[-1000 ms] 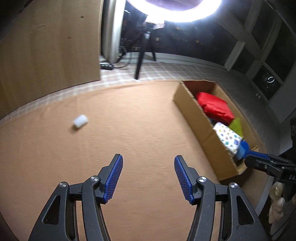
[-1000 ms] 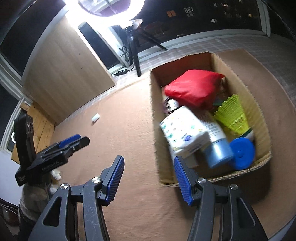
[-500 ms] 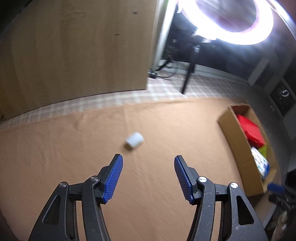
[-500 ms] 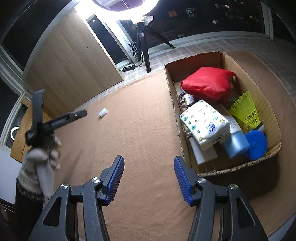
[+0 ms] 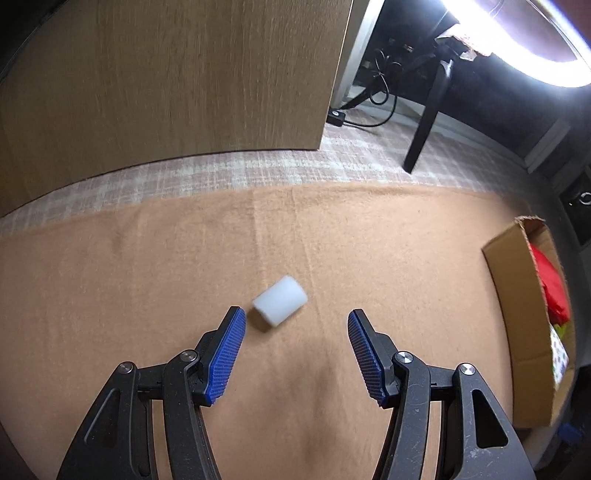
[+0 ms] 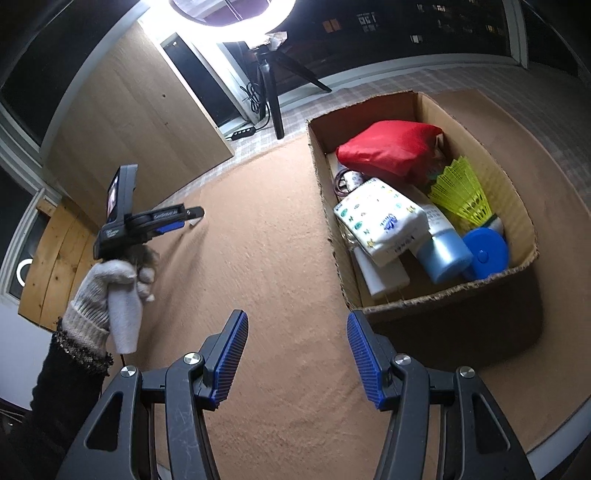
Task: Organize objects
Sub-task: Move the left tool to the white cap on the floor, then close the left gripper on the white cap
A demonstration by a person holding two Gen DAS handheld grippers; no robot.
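In the left wrist view, the left hand-held gripper [image 5: 293, 352] hangs over the tan cloth [image 5: 147, 280] on the desk with its jaws spread wide and nothing between them; a small white cylinder [image 5: 280, 305] lies on its side on the cloth just ahead of the blue pads [image 5: 225, 362], closer to the left one and not touching either. At the right edge stands the cardboard box [image 5: 513, 317], well apart from the cylinder, with a red pouch [image 5: 552, 291] showing inside. A wooden panel [image 5: 166, 81] and a ring light [image 5: 517, 33] on a black stand sit beyond the cloth. In the right wrist view, the right hand-held gripper [image 6: 295, 356] is likewise open and empty, held above the cloth near the box's [image 6: 436, 302] front left corner. Inside the box lie the red pouch [image 6: 388, 149], a patterned tissue pack [image 6: 380, 219], a light blue tube [image 6: 445, 254], a blue round lid [image 6: 484, 253] and a yellow shuttlecock [image 6: 460, 192]. To the left, a gloved hand [image 6: 110, 284] grips the handle of the left hand-held gripper [image 6: 184, 218], whose tips point toward the white cylinder [image 6: 194, 222], barely visible beyond them
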